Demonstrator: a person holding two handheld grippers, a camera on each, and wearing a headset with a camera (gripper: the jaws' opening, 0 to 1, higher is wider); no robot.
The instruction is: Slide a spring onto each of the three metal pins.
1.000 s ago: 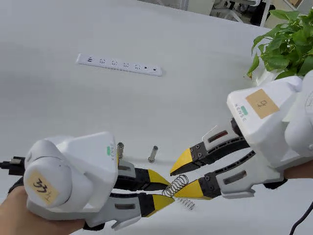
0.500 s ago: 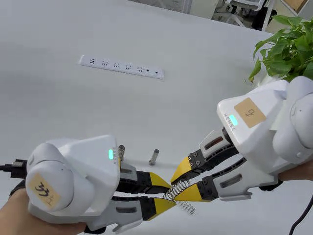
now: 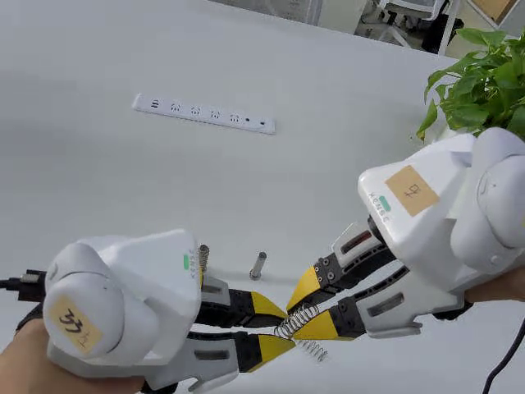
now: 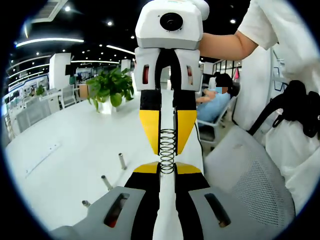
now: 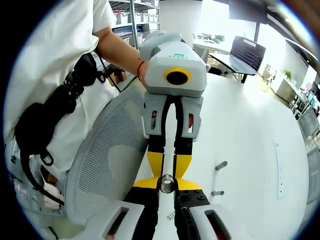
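Note:
A small metal spring (image 3: 297, 319) hangs in the air between my two grippers. My left gripper (image 3: 283, 327) comes in from the lower left, shut on the spring's near end (image 4: 167, 165). From the right my right gripper (image 3: 302, 317) faces it tip to tip, its yellow fingers (image 4: 149, 131) pressed on both sides of the same spring (image 5: 166, 184). Two metal pins (image 3: 203, 256) (image 3: 258, 264) lie on the white table just beyond the left gripper. The left gripper view has three pins (image 4: 122, 161) (image 4: 105, 182) (image 4: 86, 203). A second spring (image 3: 312, 350) lies on the table under the tips.
A white power strip (image 3: 203, 112) lies further back on the table (image 3: 98, 180). A potted plant (image 3: 480, 78) stands at the right edge. A grey mesh chair (image 5: 107, 165) and the person's body are close behind the grippers.
The right gripper's jaws have narrowed from wide apart onto the spring held at the left gripper's tips. Both grippers have shifted only slightly.

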